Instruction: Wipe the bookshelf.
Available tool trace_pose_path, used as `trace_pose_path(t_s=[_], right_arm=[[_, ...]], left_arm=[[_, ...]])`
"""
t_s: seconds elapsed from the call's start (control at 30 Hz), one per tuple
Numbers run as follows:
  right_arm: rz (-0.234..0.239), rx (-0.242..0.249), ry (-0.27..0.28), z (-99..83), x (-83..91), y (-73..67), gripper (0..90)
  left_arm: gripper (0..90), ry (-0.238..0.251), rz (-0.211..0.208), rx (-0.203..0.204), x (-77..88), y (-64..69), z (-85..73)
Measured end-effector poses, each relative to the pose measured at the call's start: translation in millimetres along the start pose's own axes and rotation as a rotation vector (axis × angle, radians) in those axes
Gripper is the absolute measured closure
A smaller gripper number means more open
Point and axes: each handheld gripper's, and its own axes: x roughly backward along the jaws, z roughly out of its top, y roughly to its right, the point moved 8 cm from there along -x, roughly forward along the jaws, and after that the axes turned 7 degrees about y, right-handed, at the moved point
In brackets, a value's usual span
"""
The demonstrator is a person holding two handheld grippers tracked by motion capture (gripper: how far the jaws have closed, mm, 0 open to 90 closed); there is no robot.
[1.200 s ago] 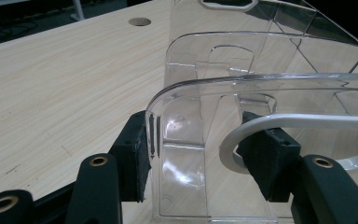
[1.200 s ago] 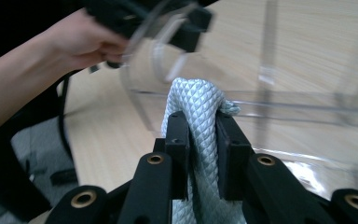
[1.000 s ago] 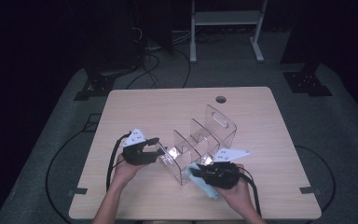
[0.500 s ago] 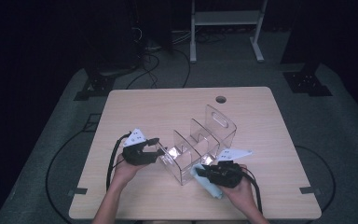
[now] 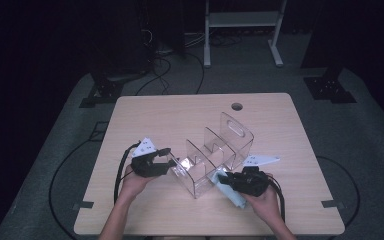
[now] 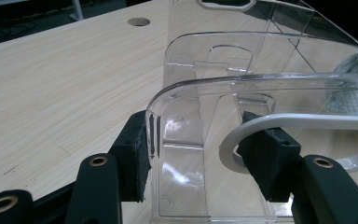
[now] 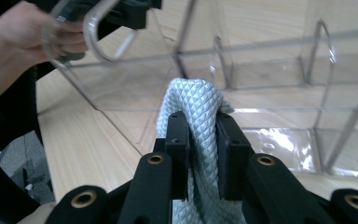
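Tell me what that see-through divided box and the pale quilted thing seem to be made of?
The divided box looks like clear hard plastic, probably acrylic: glossy, see-through, with bright edge glints. The quilted thing in the right hand-held gripper looks like soft cloth, matte, with a woven diamond texture; it folds where pinched.

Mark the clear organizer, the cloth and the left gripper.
clear organizer (image 5: 237, 131): high view, tall end wall with handle cutout.
cloth (image 7: 193, 102): right gripper view, quilted fold above the jaws.
left gripper (image 6: 196, 154): left gripper view, midway between its jaws, clamped on the organizer's end wall.
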Motion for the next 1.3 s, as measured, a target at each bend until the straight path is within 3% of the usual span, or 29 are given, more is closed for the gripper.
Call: trace_pose_path(t_s=[0.13,0.3,0.43,0.57,0.63,0.73,0.83,0.9,1.0,1.03,1.13,1.2,1.3], right_arm=[[0.012,0.05,0.044,18.7,10.4,-15.2,77.0],[-0.014,0.116,0.085,46.1,18.7,-29.2,77.0],[-0.003,0.161,0.035,49.7,2.1,-41.5,77.1],[0.078,0.157,-0.005,41.0,-15.8,-64.4,77.1],[0.076,0.172,-0.01,40.1,-17.7,-70.2,77.1],[0.076,0.168,-0.018,39.9,-15.3,-66.3,77.0],[-0.017,0.195,-0.006,44.1,-4.2,-48.0,77.0],[-0.051,0.181,0.002,45.0,1.9,-37.1,77.1],[-0.034,0.16,0.013,42.3,0.9,-37.8,77.2],[0.009,0.152,0.012,40.5,-3.4,-46.7,77.1],[0.078,0.167,-0.001,37.4,-14.3,-66.1,77.0],[0.069,0.199,-0.012,38.2,-15.5,-69.3,77.0],[0.018,0.188,0.002,41.4,-7.1,-53.0,76.9]], left_arm=[[45.5,0.001,-0.004,0.003,0.1,-0.2,0.0],[45.5,0.003,-0.01,-0.002,-1.1,1.8,0.3],[45.5,0.003,-0.025,-0.002,-2.9,5.5,0.6],[45.3,0.0,-0.032,-0.008,-2.4,6.0,0.3],[45.3,-0.005,-0.051,-0.018,-0.5,5.8,-0.3],[45.3,-0.007,-0.054,-0.016,0.2,6.6,-0.5],[45.2,-0.001,-0.055,-0.005,-0.2,5.6,-0.1],[45.2,-0.001,-0.055,-0.006,-0.6,5.9,-0.1],[45.1,-0.003,-0.039,-0.011,-1.9,7.2,0.0],[45.1,-0.002,-0.037,-0.01,-2.2,7.2,0.1],[45.0,-0.005,-0.036,-0.015,-1.9,6.8,0.0],[45.0,-0.008,-0.036,-0.017,-1.1,6.6,-0.3],[45.0,-0.005,-0.039,-0.015,-1.3,6.7,-0.2]])
